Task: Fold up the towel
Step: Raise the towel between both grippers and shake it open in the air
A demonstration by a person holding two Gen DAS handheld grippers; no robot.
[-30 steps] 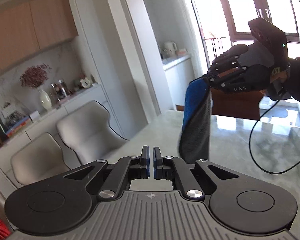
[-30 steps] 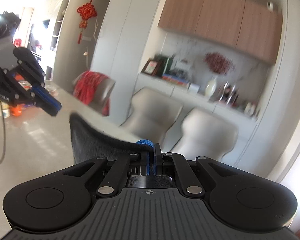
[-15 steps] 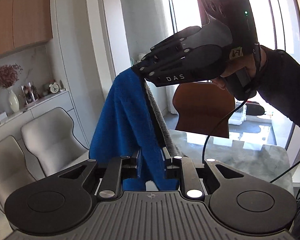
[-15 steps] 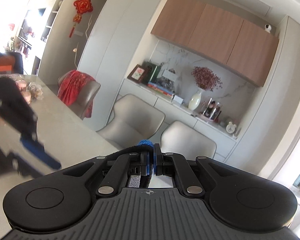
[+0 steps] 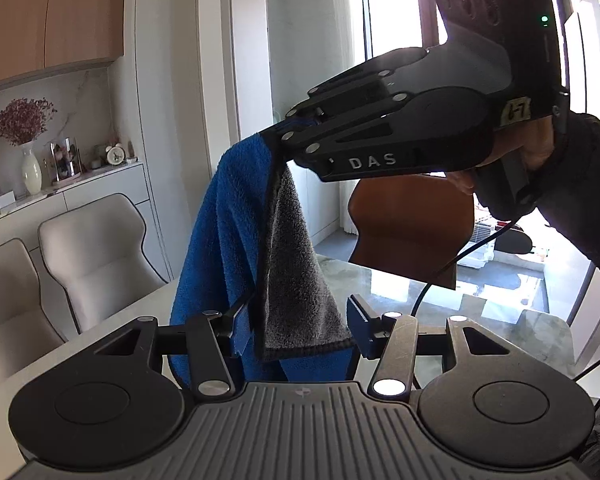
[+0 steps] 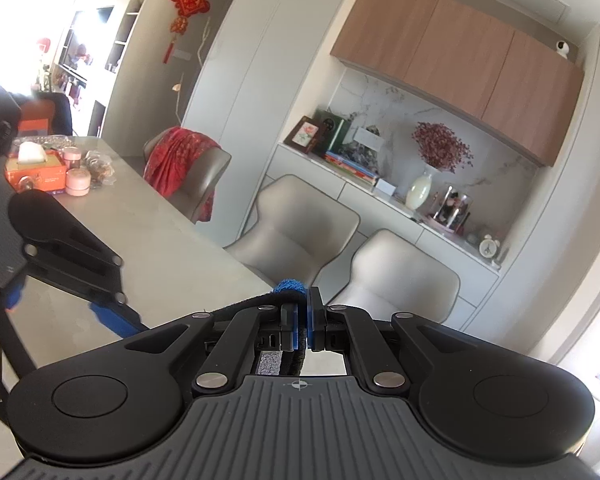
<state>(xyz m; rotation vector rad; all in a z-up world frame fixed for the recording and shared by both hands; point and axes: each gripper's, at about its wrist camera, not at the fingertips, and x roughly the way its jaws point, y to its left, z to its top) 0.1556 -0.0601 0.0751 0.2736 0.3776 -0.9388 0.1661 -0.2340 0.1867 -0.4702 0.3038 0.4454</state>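
A towel (image 5: 236, 240), blue on one side and grey on the other, hangs in the air over the table. My right gripper (image 5: 276, 136) is shut on its top corner; in the right wrist view my right gripper (image 6: 302, 320) pinches a blue tuft of the towel (image 6: 290, 285). My left gripper (image 5: 296, 332) is open, its fingers on either side of the towel's lower hanging edge. In the right wrist view my left gripper (image 6: 112, 312) shows at the left, blurred.
A pale marble table (image 5: 480, 312) lies below. Beige chairs (image 5: 96, 248) stand at its far side, a brown chair (image 5: 412, 232) behind. An orange box and small jars (image 6: 48, 168) sit at the table's far end. A black cable (image 5: 440, 280) hangs from my right gripper.
My left gripper was shut and apart from the towel; it has opened and closed in on the towel's lower edge. My right gripper has kept its hold and lifted the towel.
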